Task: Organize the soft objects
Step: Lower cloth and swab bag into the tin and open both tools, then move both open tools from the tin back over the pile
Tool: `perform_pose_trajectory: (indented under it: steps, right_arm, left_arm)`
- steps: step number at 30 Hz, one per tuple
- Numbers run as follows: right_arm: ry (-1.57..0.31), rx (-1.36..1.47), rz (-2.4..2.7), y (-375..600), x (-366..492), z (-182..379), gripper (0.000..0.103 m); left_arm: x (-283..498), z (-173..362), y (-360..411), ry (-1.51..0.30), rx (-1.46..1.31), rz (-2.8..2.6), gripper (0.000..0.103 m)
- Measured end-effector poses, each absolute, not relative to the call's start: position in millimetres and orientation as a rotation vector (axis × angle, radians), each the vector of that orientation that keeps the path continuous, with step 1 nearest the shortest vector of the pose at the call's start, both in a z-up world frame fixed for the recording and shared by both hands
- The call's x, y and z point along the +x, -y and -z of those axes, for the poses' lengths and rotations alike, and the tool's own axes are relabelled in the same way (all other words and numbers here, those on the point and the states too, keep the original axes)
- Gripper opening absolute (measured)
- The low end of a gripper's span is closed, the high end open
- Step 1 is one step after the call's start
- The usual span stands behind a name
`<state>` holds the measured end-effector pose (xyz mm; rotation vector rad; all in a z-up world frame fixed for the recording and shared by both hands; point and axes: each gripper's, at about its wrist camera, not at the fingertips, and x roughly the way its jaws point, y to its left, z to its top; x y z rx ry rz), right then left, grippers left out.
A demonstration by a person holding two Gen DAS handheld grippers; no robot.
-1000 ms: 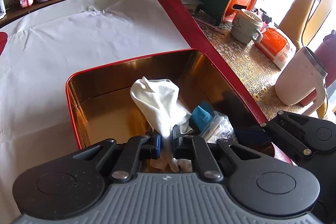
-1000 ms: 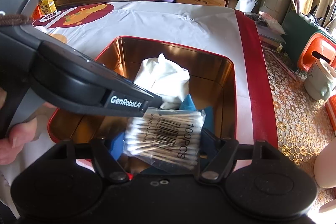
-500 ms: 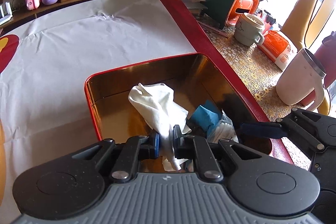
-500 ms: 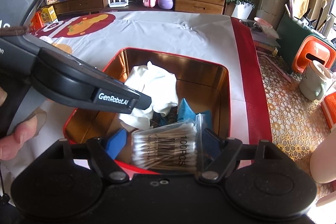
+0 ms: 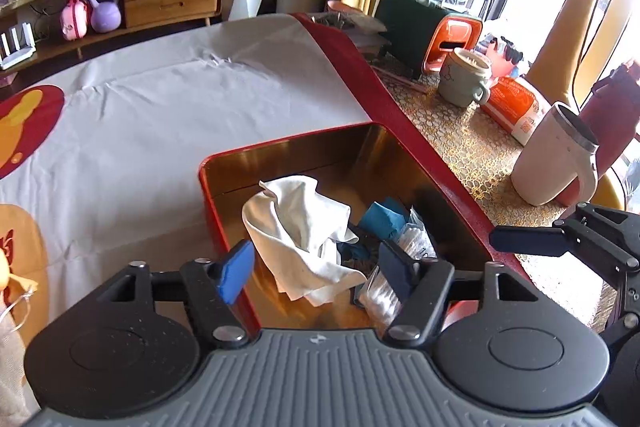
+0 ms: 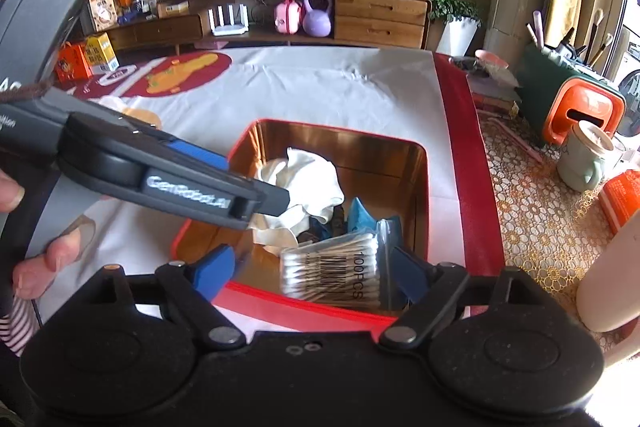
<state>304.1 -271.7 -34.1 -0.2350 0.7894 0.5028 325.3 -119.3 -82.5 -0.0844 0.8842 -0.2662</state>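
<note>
A red tin box with a golden inside (image 5: 224, 163) (image 6: 424, 179) stands on the white cloth. In it lie a crumpled white cloth (image 5: 300, 231) (image 6: 308, 183), a blue soft item (image 5: 382, 219) (image 6: 362, 217) and a clear bag of cotton swabs (image 6: 336, 267) (image 5: 380, 293). My left gripper (image 5: 316, 275) is open above the box's near edge, with the white cloth lying loose between its fingers. My right gripper (image 6: 308, 271) is open, with the swab bag between its fingers inside the box.
To the right of the red table edge stand a white mug (image 5: 556, 155), a green cup (image 5: 464, 77), an orange packet (image 5: 516, 107) and a green-orange holder (image 5: 432, 27). A low wooden cabinet (image 6: 380, 15) with kettlebells is at the back.
My left gripper has opened and let go of the white cloth, which now lies in the box. My right gripper has opened wider and pulled back, and the swab bag rests in the box.
</note>
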Motion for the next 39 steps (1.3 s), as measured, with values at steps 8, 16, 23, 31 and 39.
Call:
perform_pose_trajectory:
  steps: [8,16,23,31,39]
  right_arm:
    - [-0.764,-0.185,-0.520,273,281,16,0.089]
    - [-0.716,-0.138,-0.552,261,258,-3,0.099]
    - [-0.693,-0.121,-0.592,238,245,-15,0.102]
    - [-0.695,-0.100,-0.617,206,235,-15,0.102]
    - [-0.693,-0.094,-0.608,172,231,-12,0.103]
  left_arm:
    - [285,56,95,-0.833,-0.108,0.252,0.072]
    - [240,34,63,-0.789,-0.144,0.209,0.077]
    - [198,15,31,-0.742,-0.164,0.171,0.088]
    - [161,13,-21,-0.721,-0.213,0.101,0.099]
    - [132,21,-70,-0.687,-0.244,0.019,0.102]
